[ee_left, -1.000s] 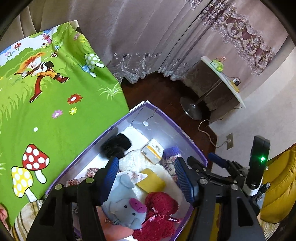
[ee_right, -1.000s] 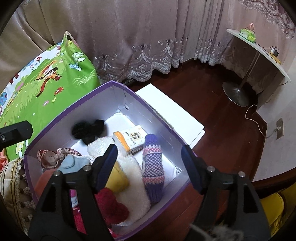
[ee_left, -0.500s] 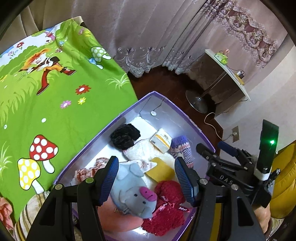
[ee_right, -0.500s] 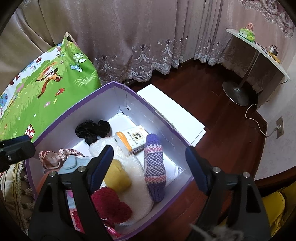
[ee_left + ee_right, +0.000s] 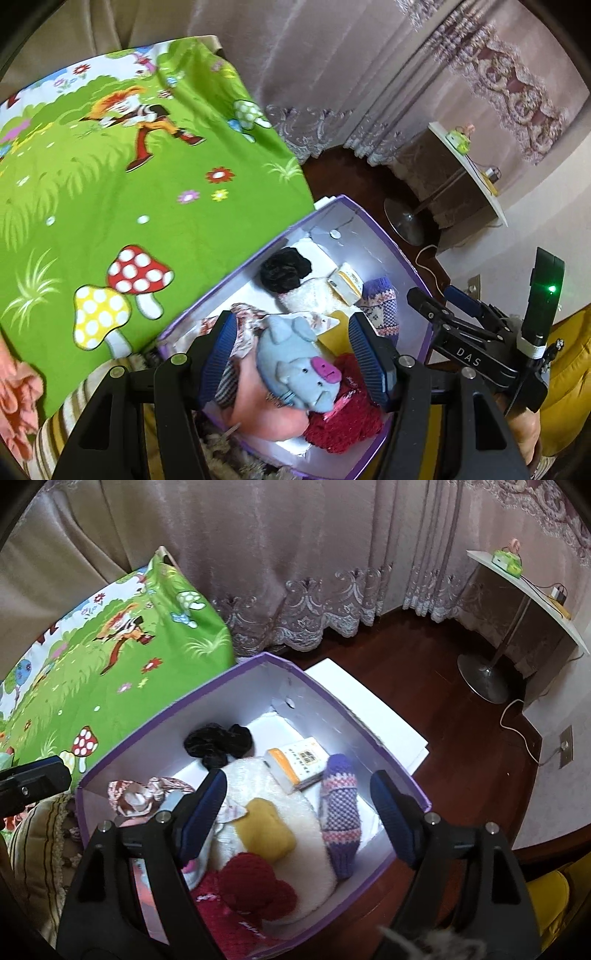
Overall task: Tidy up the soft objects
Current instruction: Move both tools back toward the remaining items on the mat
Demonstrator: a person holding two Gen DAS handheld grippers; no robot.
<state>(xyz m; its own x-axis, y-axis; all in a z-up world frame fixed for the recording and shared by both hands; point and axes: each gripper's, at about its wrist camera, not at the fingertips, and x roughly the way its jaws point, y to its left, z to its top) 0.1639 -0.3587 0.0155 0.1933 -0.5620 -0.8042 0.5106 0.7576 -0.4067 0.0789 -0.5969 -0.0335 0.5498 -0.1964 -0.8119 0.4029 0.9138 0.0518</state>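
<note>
A purple-rimmed box (image 5: 380,229) (image 5: 332,698) holds soft things. Among them are a blue pig plush (image 5: 295,365), a red knit piece (image 5: 255,890), a yellow pad (image 5: 266,829), white fleece (image 5: 310,856), a purple knitted sock (image 5: 340,812), a black fuzzy item (image 5: 218,744), a tissue pack (image 5: 299,762) and patterned cloth (image 5: 136,794). My left gripper (image 5: 290,321) hovers open over the box's near end. The pig lies below, between its fingers, with gaps on both sides. My right gripper (image 5: 298,777) hangs open above the box's middle and grips nothing.
A green cartoon mat (image 5: 110,184) lies left of the box. A white board (image 5: 369,705) rests on the dark wood floor behind the box. A pedestal side table (image 5: 524,590) stands by the curtains at right. A yellow cushion (image 5: 569,387) is at the right edge.
My left gripper has drifted toward the mat, so the box sits lower and further right in its view and the pig is more centred between its fingers. The right jaws stand slightly wider.
</note>
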